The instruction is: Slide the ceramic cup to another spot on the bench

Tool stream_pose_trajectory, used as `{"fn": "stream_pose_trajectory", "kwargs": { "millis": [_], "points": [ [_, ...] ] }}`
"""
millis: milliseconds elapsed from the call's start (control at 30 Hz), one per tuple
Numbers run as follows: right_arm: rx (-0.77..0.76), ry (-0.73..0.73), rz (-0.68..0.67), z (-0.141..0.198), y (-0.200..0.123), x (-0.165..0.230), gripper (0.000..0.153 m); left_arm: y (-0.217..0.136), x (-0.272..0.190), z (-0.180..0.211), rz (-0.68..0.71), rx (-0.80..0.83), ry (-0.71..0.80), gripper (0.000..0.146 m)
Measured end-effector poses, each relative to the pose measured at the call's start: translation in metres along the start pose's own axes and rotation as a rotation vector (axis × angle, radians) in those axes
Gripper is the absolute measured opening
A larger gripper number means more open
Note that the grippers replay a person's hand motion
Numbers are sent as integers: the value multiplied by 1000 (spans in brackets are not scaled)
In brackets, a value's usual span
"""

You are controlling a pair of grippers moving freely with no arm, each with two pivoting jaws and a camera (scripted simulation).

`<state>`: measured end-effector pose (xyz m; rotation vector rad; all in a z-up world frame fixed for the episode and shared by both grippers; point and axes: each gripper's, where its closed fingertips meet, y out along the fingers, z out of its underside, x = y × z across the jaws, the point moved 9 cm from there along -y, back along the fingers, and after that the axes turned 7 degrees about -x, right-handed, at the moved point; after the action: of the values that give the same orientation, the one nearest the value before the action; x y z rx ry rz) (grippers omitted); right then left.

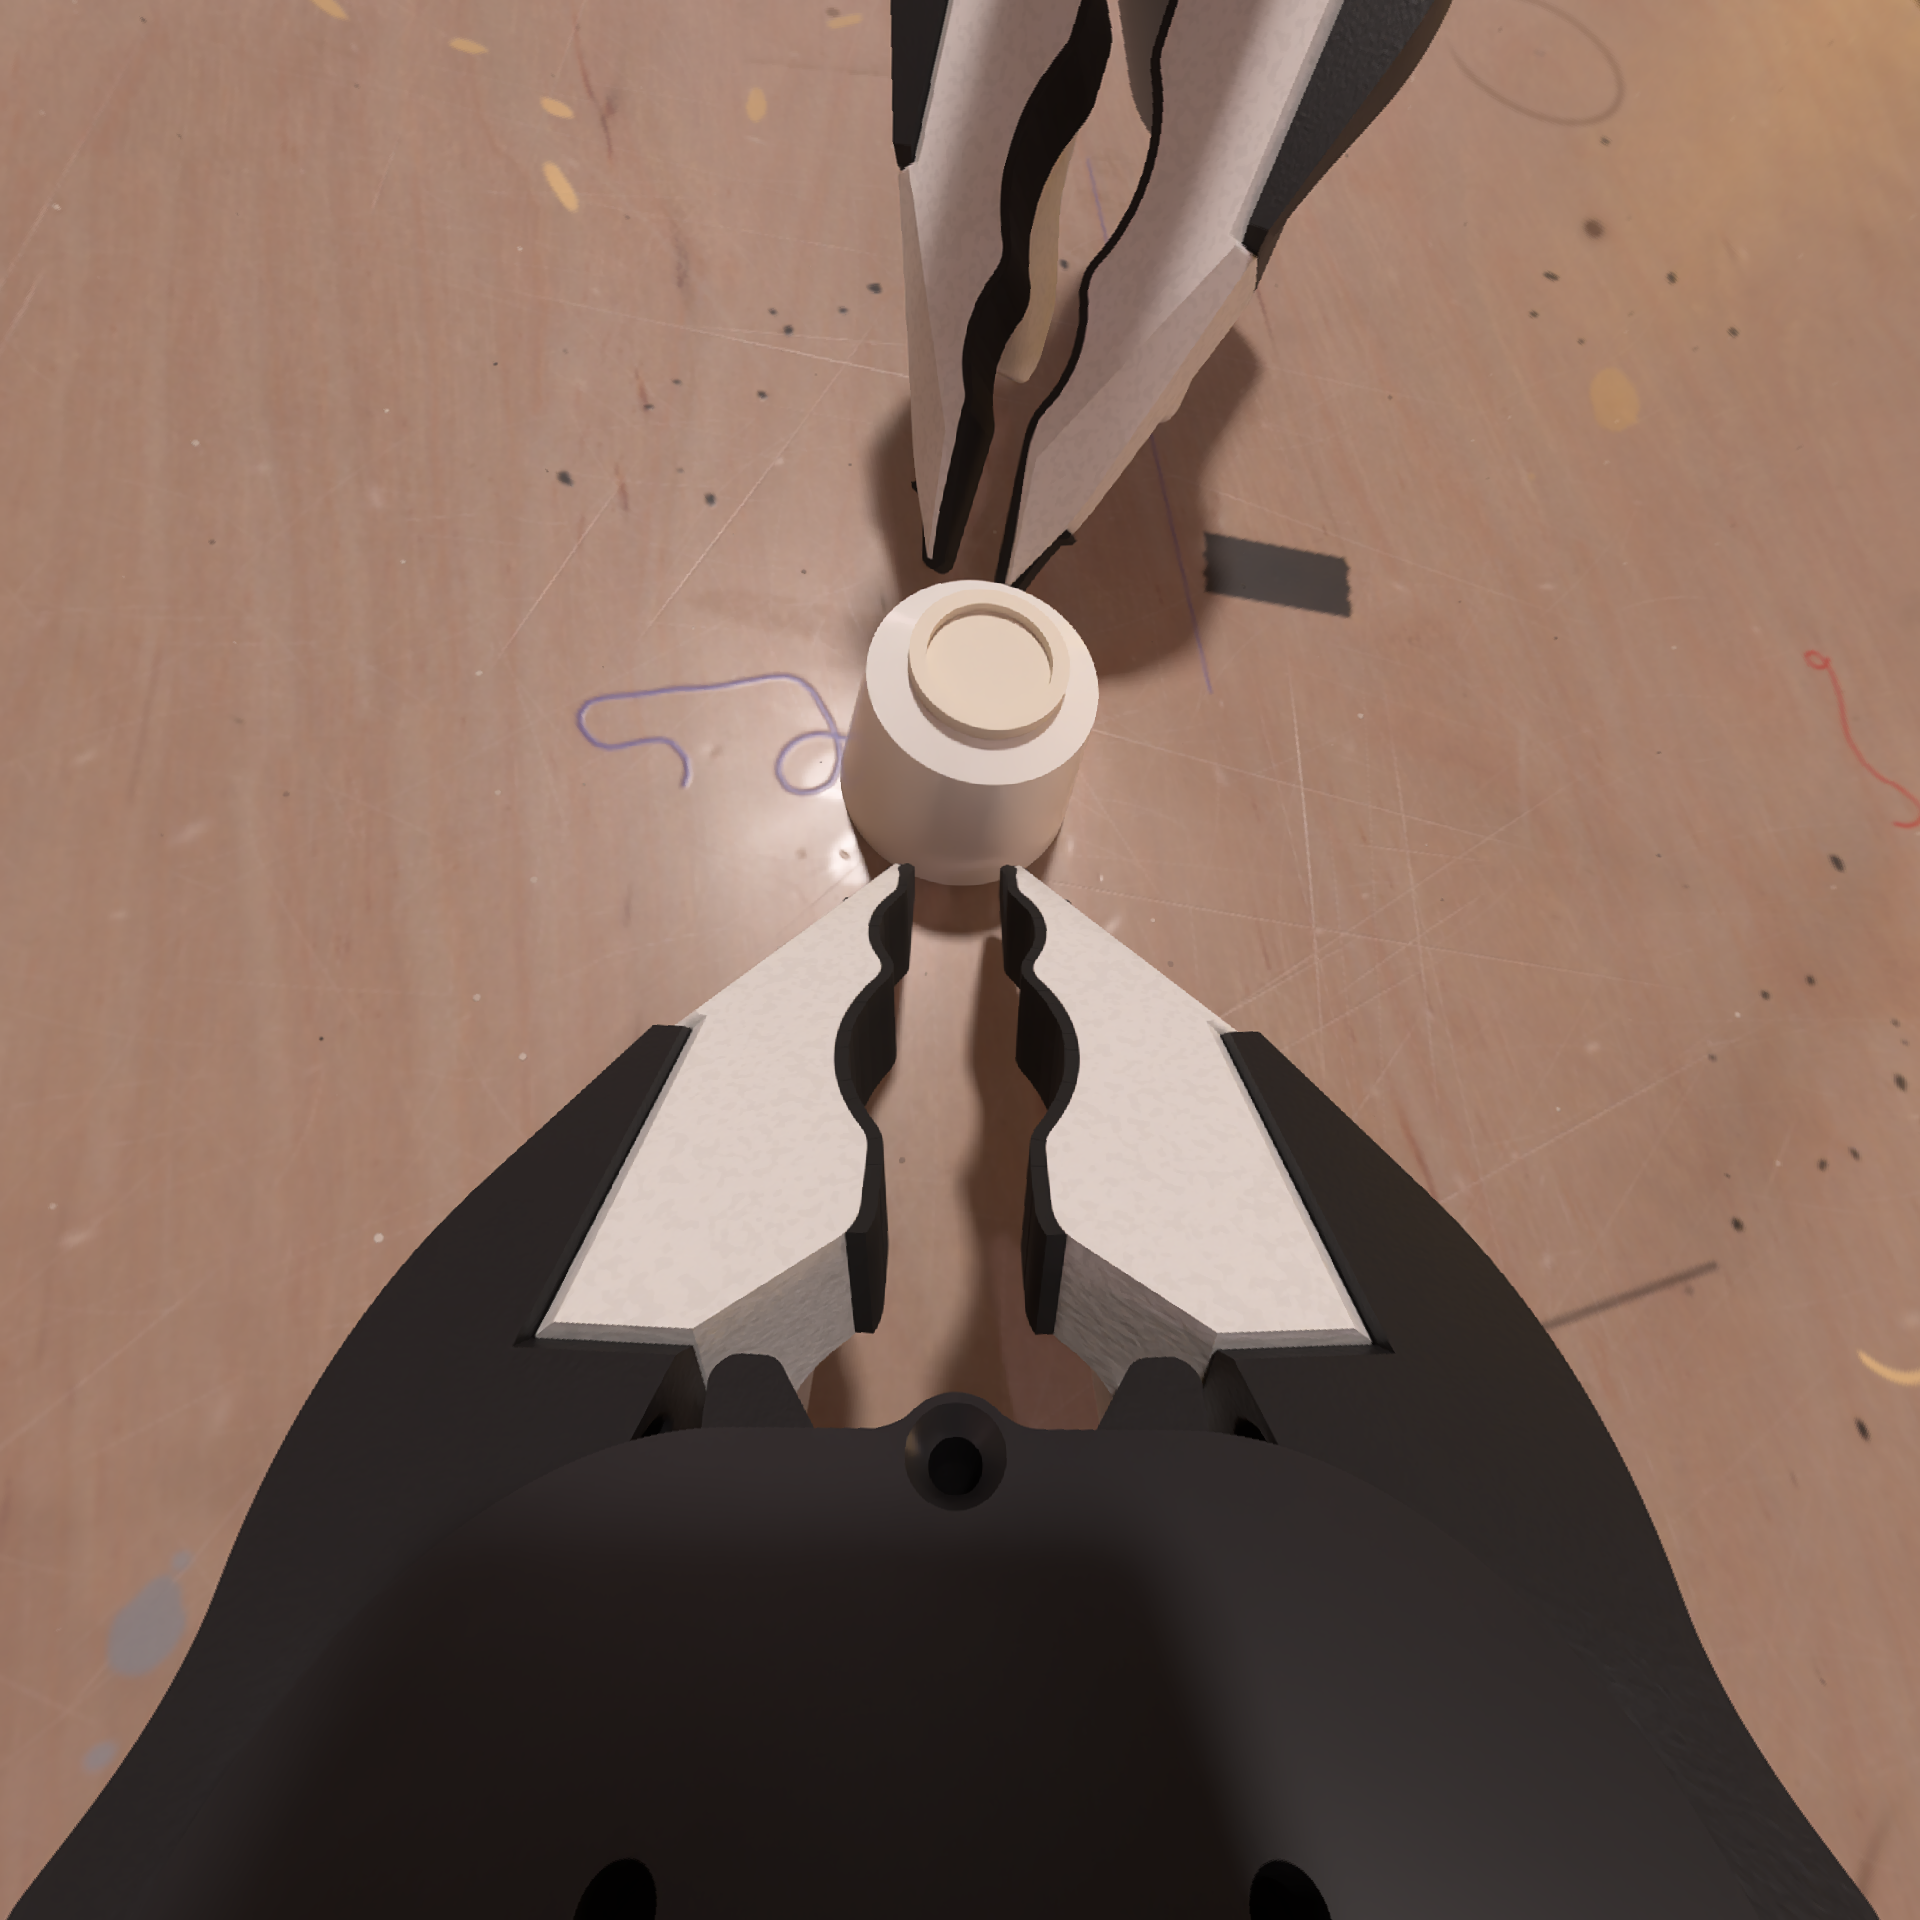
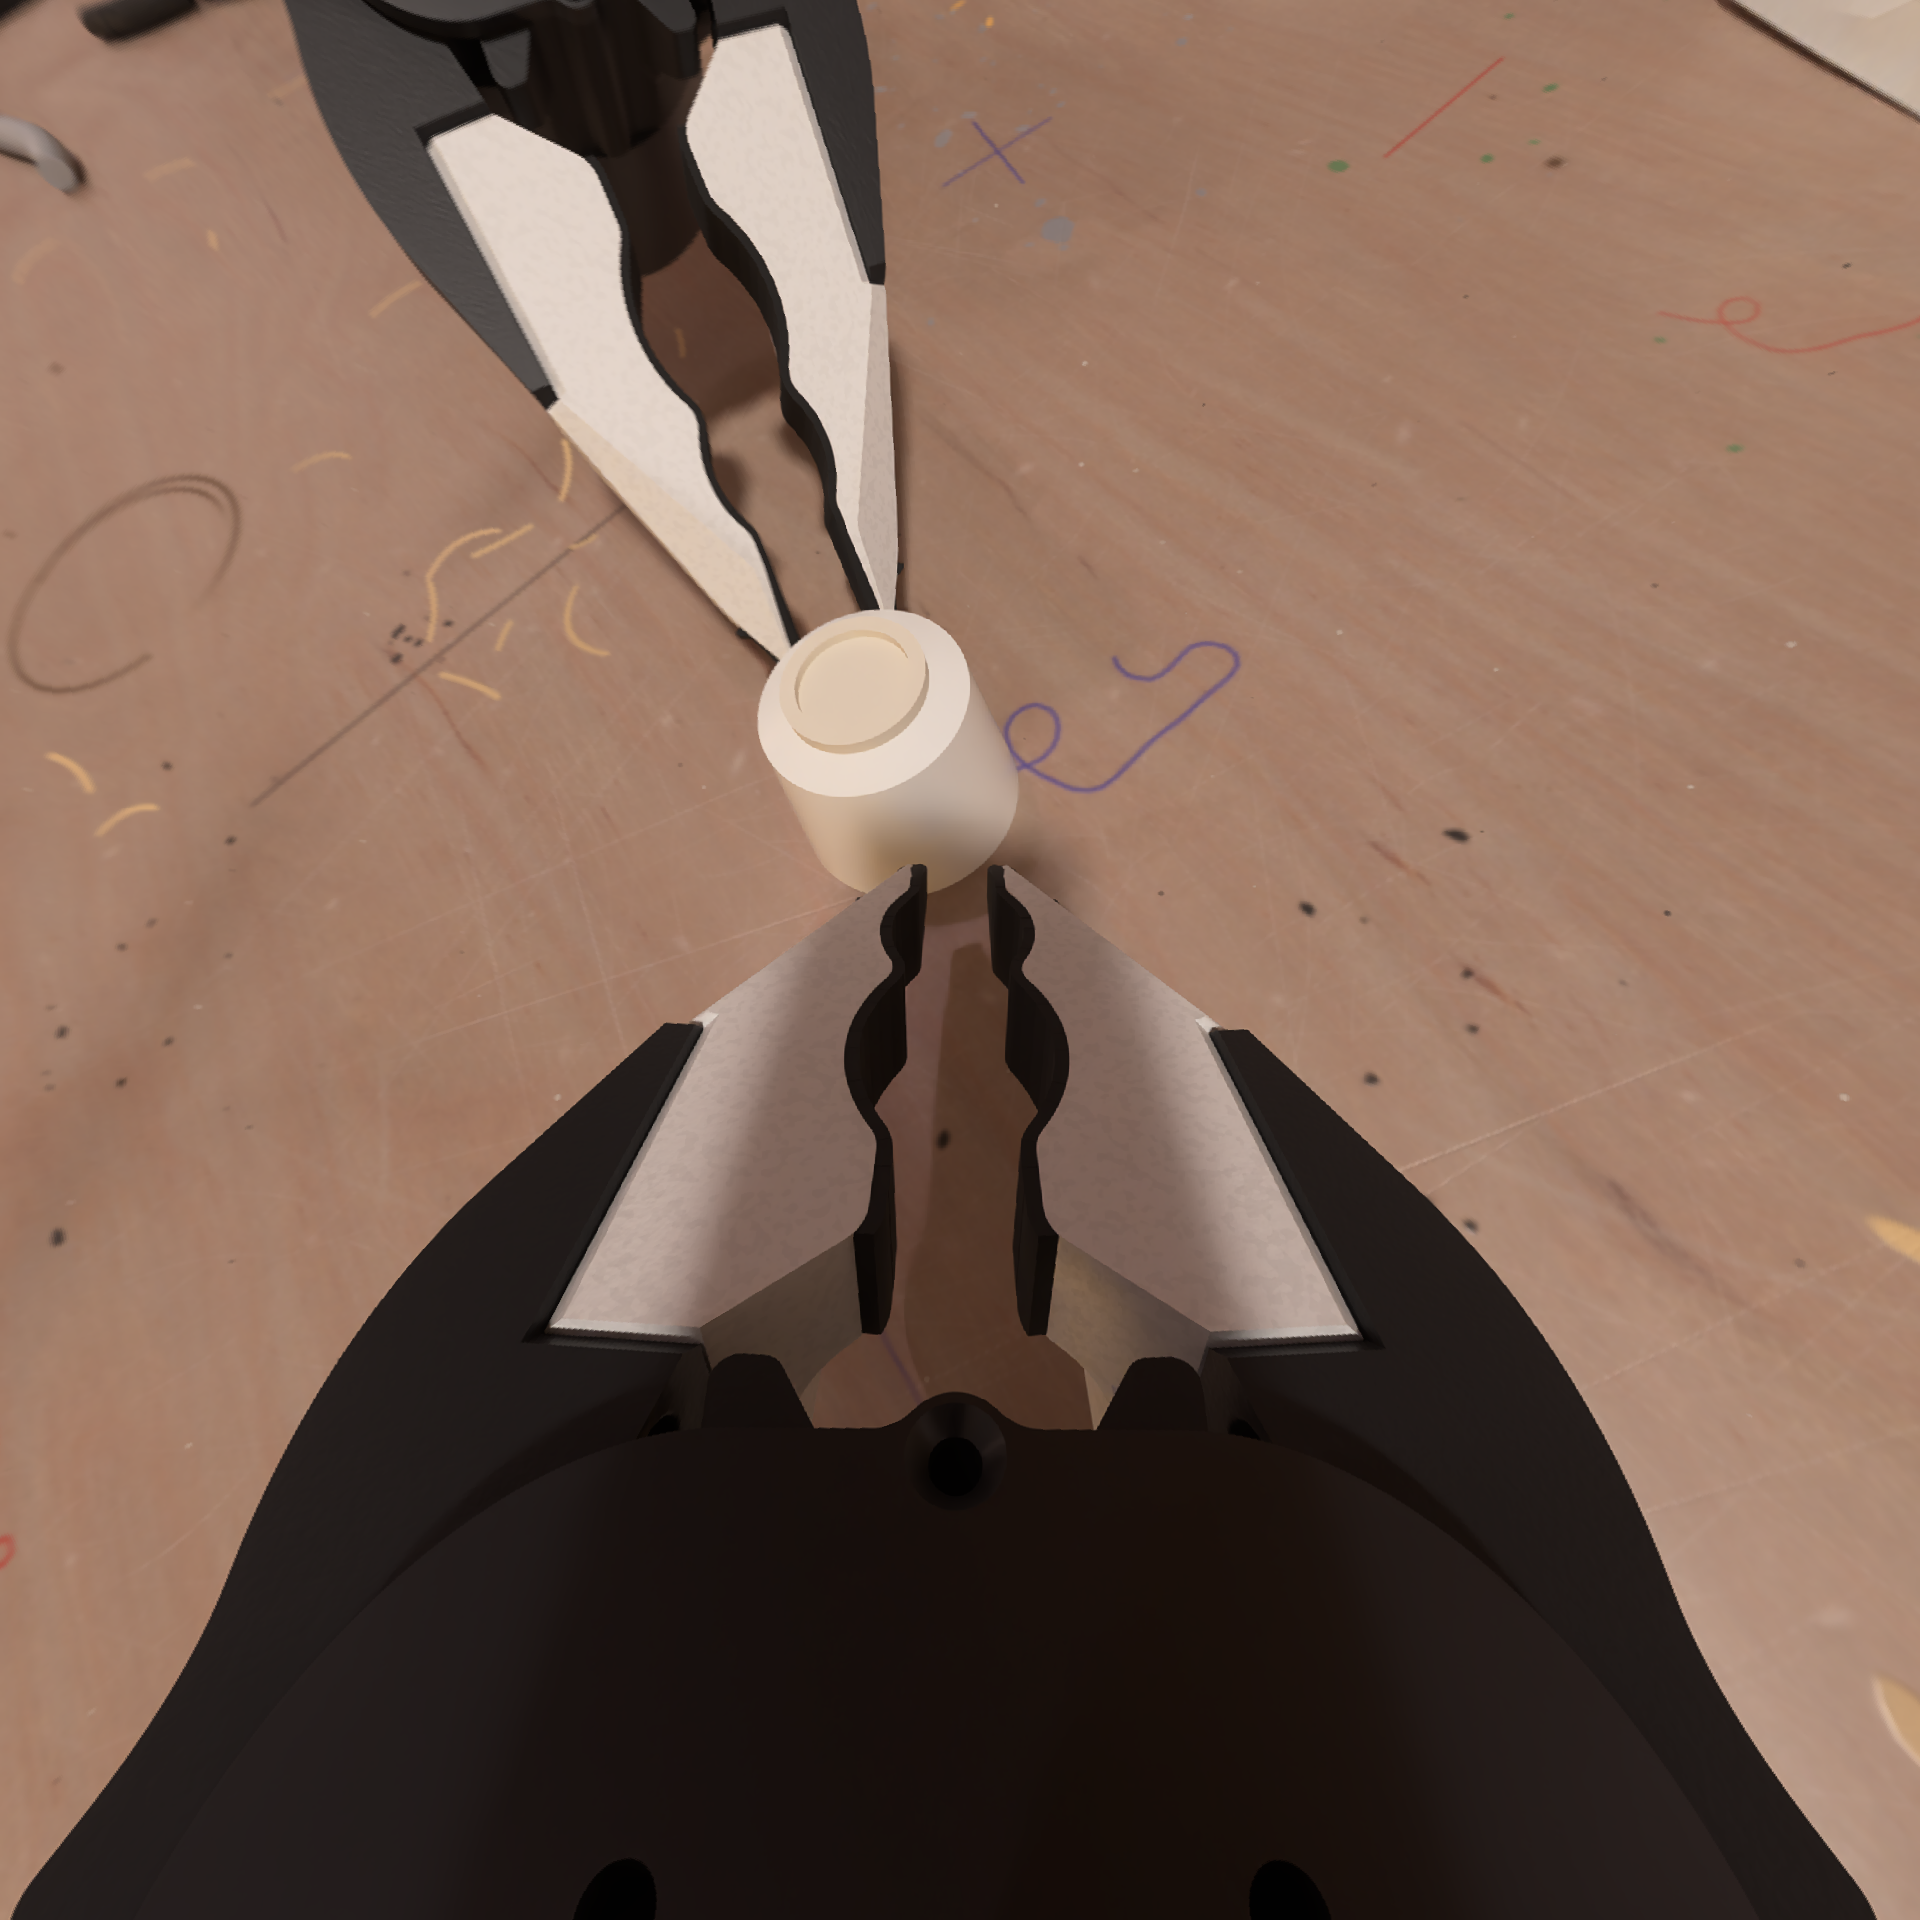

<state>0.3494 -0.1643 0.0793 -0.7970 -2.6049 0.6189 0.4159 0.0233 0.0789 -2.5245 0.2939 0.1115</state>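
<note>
A cream ceramic cup (image 1: pixel 966 748) stands upside down on the wooden bench (image 1: pixel 312 416), foot ring upward. My left gripper (image 1: pixel 956 878) has its jaws almost together with a narrow gap, holding nothing, tips at the cup's near side. My right gripper (image 1: pixel 982 569) comes from the far side, tips close together at the cup's opposite side. In the right wrist view the cup (image 2: pixel 883 748) sits just beyond my right gripper (image 2: pixel 954 878), which is narrow and empty, and the left gripper (image 2: pixel 831 623) touches its far side.
The bench (image 2: pixel 1455 623) is scratched and paint-spattered, with pen scribbles. A black tape strip (image 1: pixel 1278 577) lies flat right of the cup. A grey curved metal piece (image 2: pixel 42 151) lies at the far left edge, and a pale object (image 2: pixel 1849 42) shows at the top right corner.
</note>
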Motion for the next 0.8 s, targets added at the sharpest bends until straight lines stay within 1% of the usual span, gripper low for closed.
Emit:
{"fn": "stream_pose_trajectory", "kwargs": {
  "millis": [100, 200, 267, 333, 400, 433, 500, 567, 600, 633, 667, 733, 800],
  "points": [
    [15, -53, 60, 0, 1, 3, 4, 3, -3, -1, -39, 22, 41, 21],
    [18, -91, 108, -1, 3, 8, 4, 3, -4, -2, -71, 29, 60, 20],
    [14, -96, 95, -1, 4, 10, 6, 0, -5, -1, -88, 33, 53, 21],
    [3, -90, 60, -3, 2, 9, 9, -5, -7, 0, -141, 51, 11, 24],
    [-13, -80, 43, -4, -1, 6, 14, -13, -13, 0, -271, 90, -89, 28],
    [-18, -52, 41, -4, -2, 6, 17, -17, -18, -1, -364, 90, -164, 32],
    [-24, 23, 42, -3, -1, 5, 23, -19, -34, -6, -547, -7, -356, 43],
    [-27, 34, 109, -4, -3, 5, 25, -9, -54, -13, -604, -117, -514, 57],
    [-50, 24, 185, -6, -9, 4, 25, -1, -63, -17, -622, -144, -550, 67],
    [-104, 25, 255, -7, -18, 3, 24, 8, -70, -23, -661, -150, -571, 78],
    [-179, 45, 296, -7, -28, 2, 23, 16, -75, -29, -713, -145, -584, 86],
    [-337, 125, 305, -8, -47, -3, 22, 30, -78, -43, -818, -126, -592, 103],
    [-457, 213, 307, -6, -60, -9, 23, 40, -73, -52, -920, -102, -602, 110]
  ]
}}
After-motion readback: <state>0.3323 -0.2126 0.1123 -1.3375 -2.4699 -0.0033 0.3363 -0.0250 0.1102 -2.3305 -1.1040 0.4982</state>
